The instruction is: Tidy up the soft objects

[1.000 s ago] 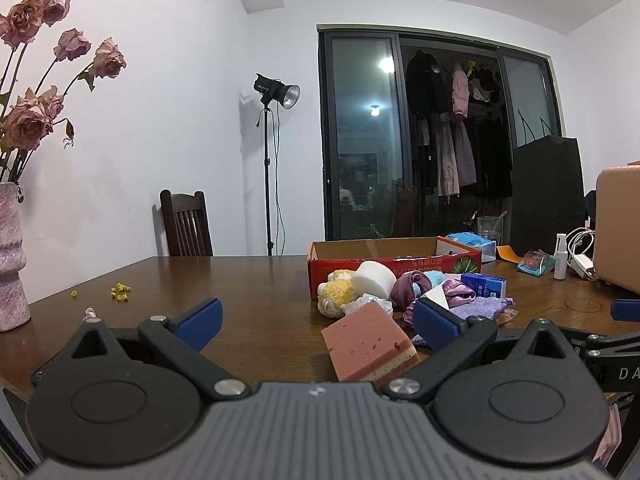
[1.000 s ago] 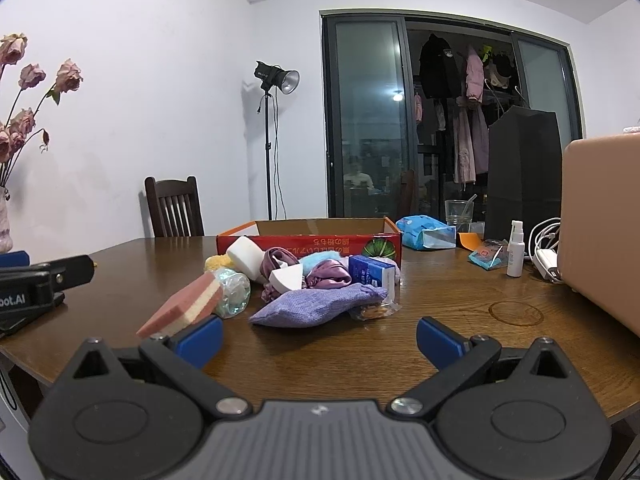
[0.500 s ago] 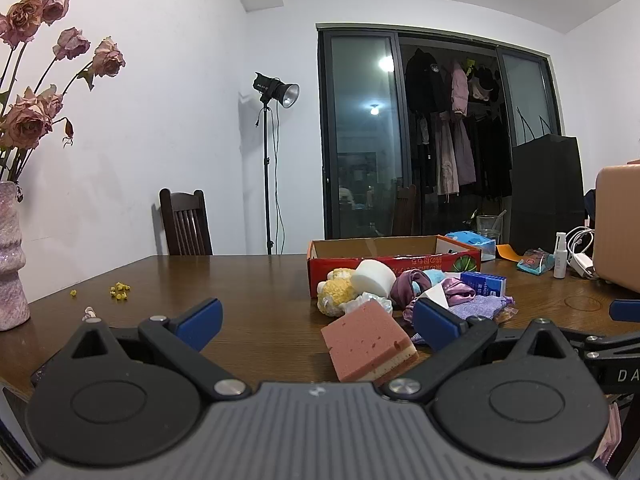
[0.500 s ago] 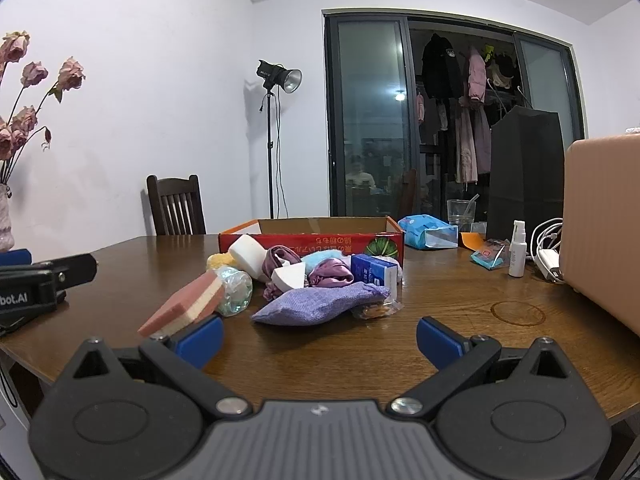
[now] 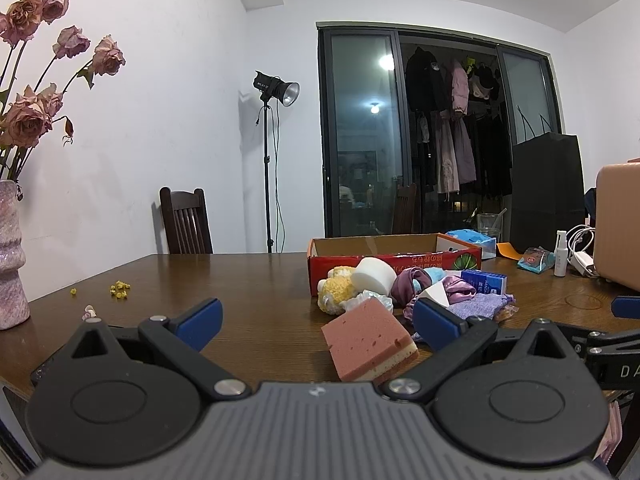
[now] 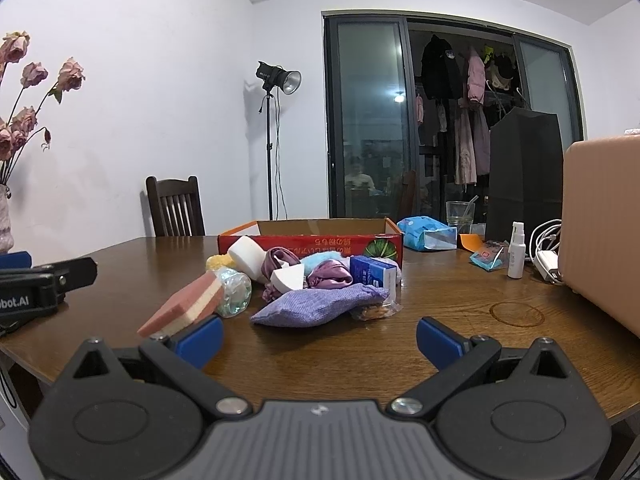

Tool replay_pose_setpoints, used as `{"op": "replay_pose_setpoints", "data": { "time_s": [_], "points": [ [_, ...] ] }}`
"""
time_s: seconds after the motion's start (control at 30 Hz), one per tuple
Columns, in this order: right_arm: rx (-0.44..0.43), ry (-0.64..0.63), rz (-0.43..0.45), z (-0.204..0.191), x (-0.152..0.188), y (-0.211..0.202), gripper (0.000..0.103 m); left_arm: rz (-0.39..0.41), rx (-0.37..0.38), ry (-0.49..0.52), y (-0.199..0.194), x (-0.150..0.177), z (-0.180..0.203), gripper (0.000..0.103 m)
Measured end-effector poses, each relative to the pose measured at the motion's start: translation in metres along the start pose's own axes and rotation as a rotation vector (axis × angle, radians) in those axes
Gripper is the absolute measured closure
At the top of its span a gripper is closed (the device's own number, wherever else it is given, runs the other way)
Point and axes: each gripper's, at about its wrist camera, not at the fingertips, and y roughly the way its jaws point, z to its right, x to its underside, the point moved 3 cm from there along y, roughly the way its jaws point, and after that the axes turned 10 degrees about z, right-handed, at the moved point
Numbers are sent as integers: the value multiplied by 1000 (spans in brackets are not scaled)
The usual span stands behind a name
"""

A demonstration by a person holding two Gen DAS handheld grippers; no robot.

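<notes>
A heap of soft things lies on the brown table in front of a red cardboard box. It holds a pink sponge, a white round sponge, a yellow knitted piece, purple scrunchies and a lilac fabric pouch. My left gripper stands open, low over the table, with the pink sponge just ahead between its fingers and untouched. My right gripper is open too, short of the lilac pouch.
A pink vase of dried roses stands at the table's left edge. A blue tissue pack, a glass, a spray bottle, a white charger and a tan case crowd the right. A chair stands behind.
Both views have crept slightly; the heap sits a touch lower and nearer in the right wrist view. Nothing was taken hold of and both grippers stay open.
</notes>
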Motion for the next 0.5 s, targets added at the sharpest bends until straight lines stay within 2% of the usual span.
{"op": "replay_pose_setpoints", "data": {
  "time_s": [0.37,0.5],
  "points": [
    [10,13,3,3,0,0,0,1,1,0,0,0,0,0],
    [-30,17,-1,2,1,-1,0,-5,0,0,1,3,0,0]
  ]
}}
